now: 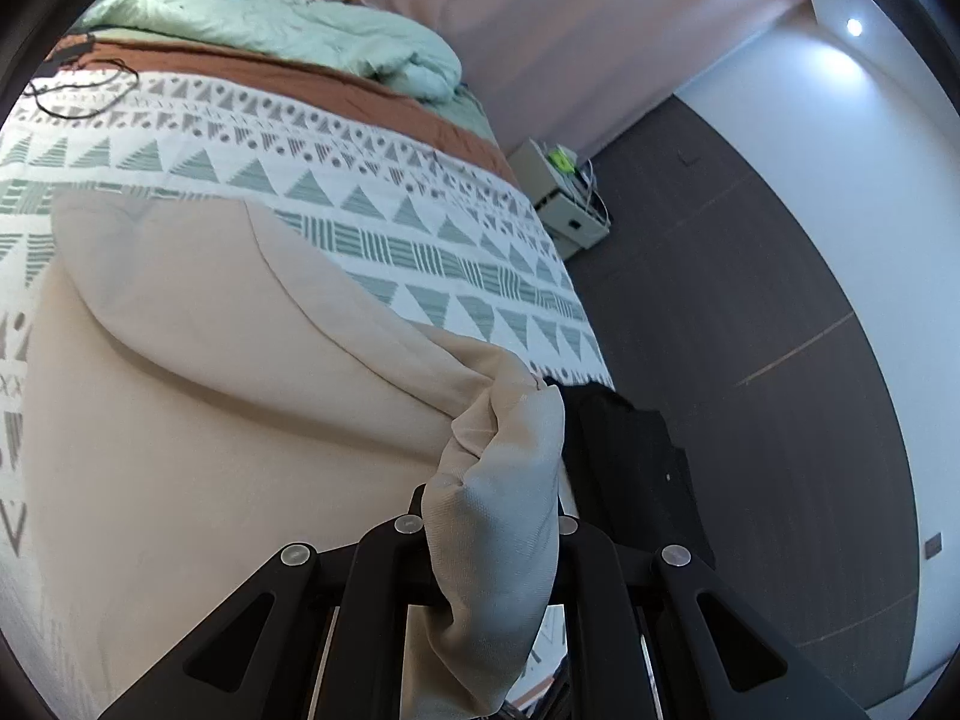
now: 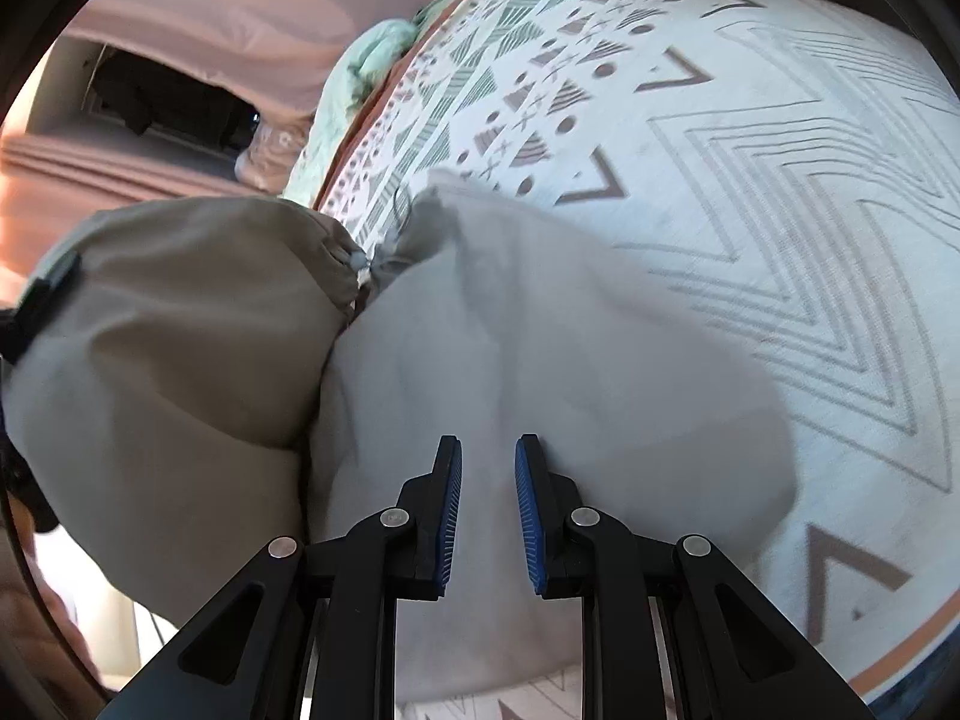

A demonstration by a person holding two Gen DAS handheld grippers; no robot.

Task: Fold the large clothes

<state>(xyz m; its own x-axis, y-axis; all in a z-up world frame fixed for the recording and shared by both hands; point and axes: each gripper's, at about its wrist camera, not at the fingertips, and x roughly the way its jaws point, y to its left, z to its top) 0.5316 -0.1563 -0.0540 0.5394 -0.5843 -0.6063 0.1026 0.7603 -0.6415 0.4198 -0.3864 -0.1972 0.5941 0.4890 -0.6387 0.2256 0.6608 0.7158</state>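
- No text, label, brand, number or sign can be read in either wrist view.
- The white woven bedspread [image 1: 372, 204] with grey-green and brown geometric shapes carries only pattern: triangles, dots, crosses, stripes and chevrons, no letters.
- The small beige box-shaped device [image 1: 561, 192] on the dark floor has a bright green patch on top and a small dark mark on its side; both are too small to make out.

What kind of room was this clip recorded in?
Most likely a bedroom: a bed under a patterned bedspread, a rumpled pale green duvet at its head, and curtains behind.
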